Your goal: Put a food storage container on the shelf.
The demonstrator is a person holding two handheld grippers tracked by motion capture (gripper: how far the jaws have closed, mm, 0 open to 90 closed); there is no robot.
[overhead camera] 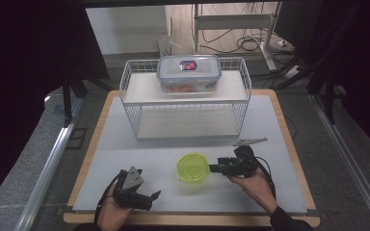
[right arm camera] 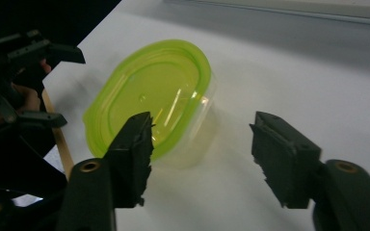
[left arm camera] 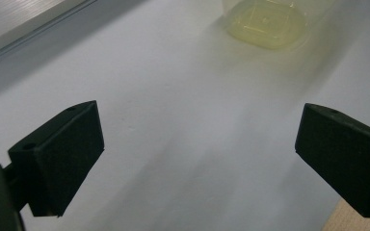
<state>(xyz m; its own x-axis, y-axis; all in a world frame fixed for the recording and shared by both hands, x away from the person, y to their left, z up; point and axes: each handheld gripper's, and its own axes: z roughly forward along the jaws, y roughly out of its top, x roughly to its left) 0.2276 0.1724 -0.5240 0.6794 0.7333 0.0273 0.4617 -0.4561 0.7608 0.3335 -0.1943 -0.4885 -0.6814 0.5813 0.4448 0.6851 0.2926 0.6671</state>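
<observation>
A small clear tub with a lime-green lid (overhead camera: 192, 167) sits on the white tabletop, in the middle of the front half. My right gripper (overhead camera: 214, 168) lies level just to its right and points at it. In the right gripper view the jaws (right arm camera: 202, 132) stand apart, the tub (right arm camera: 149, 96) just beyond them and off to the left, with no pad pressing on it. My left gripper (overhead camera: 153, 197) rests near the front edge, left of the tub. Its jaws (left arm camera: 197, 127) are wide apart over bare table, and the tub (left arm camera: 265, 21) lies farther ahead.
A white wire rack (overhead camera: 135, 94) stands at the back of the table, and a clear box with a blue-rimmed lid (overhead camera: 188, 72) sits on its upper shelf. The table's wooden rim (overhead camera: 188, 220) runs along the front, close to both hands.
</observation>
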